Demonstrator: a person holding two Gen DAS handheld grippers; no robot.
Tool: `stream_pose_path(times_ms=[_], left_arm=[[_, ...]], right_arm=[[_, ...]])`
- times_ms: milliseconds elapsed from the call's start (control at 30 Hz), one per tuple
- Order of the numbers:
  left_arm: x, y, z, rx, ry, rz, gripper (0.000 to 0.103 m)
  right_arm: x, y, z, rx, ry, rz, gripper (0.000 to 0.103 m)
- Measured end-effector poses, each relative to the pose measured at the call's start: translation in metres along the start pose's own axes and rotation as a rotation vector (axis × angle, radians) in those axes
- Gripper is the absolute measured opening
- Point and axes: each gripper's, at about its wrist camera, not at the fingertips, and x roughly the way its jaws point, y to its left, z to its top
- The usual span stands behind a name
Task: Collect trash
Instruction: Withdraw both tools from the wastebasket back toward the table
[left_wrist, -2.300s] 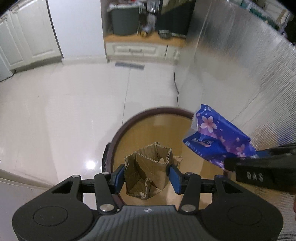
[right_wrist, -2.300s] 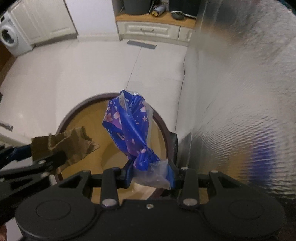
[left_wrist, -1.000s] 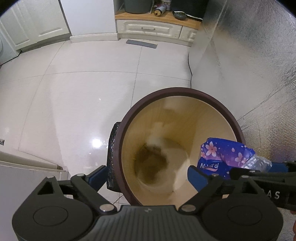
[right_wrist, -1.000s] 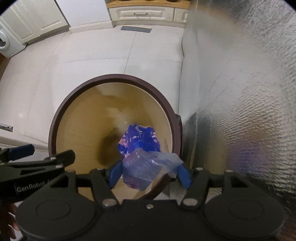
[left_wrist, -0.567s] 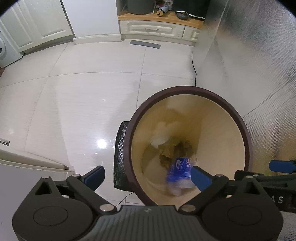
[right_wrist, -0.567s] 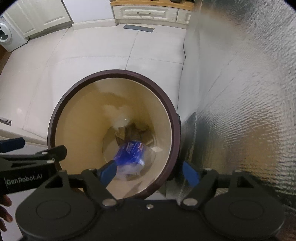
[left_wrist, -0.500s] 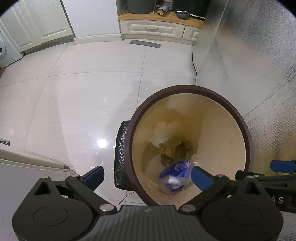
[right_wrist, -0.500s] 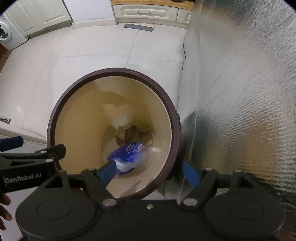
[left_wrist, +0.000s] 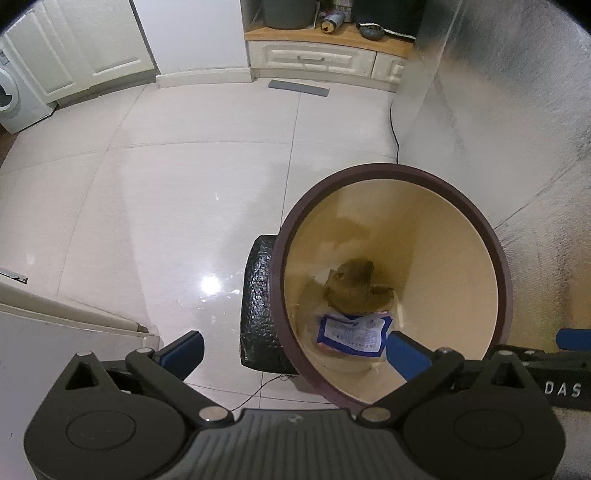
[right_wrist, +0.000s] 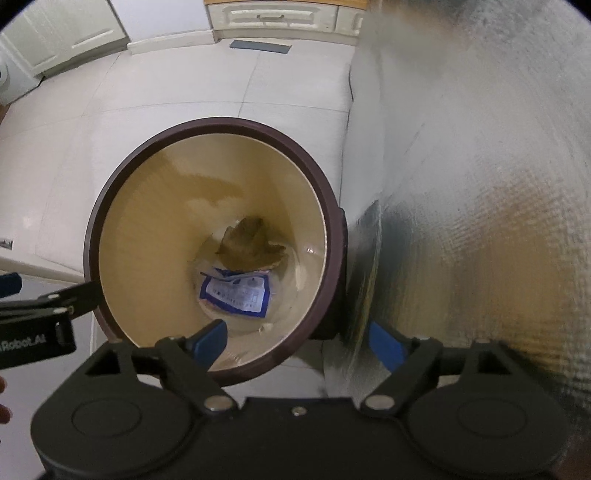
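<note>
One bin (left_wrist: 495, 258) on floor; inside at bottom: one cardboard scrap (left_wrist: 352, 288), one blue wrapper (left_wrist: 352, 334). Left gripper (left_wrist: 295, 349) and right gripper (right_wrist: 297, 341), jaws just opening, both spread wide, empty, above bin.

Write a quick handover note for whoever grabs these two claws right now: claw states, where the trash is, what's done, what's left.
Left claw: open, nothing between its fingers, jaws just widened.
Right claw: open, nothing held, jaws just widened, over the bin.
Round cream bin with dark brown rim: stands on the tiled floor beside the silver foil wall.
Crumpled brown cardboard piece and blue plastic wrapper lie at the bin's bottom, wrapper nearer the claws.
Done: both pieces binned.
Left: no other trash in view; look around for more.
</note>
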Motion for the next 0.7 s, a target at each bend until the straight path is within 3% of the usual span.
stream_pose_path(times_ms=[200,700], left_arm=[[-0.008,0.004,-0.012,-0.005,-0.013,0.022,0.103],[-0.053,0.018,-0.05,-0.02,-0.111,0.015,0.103]], right_arm=[[-0.004,0.001,-0.013,0.002,-0.052,0.048,0.1],[-0.056,0.011,-0.051,0.009,-0.18,0.084,0.1]])
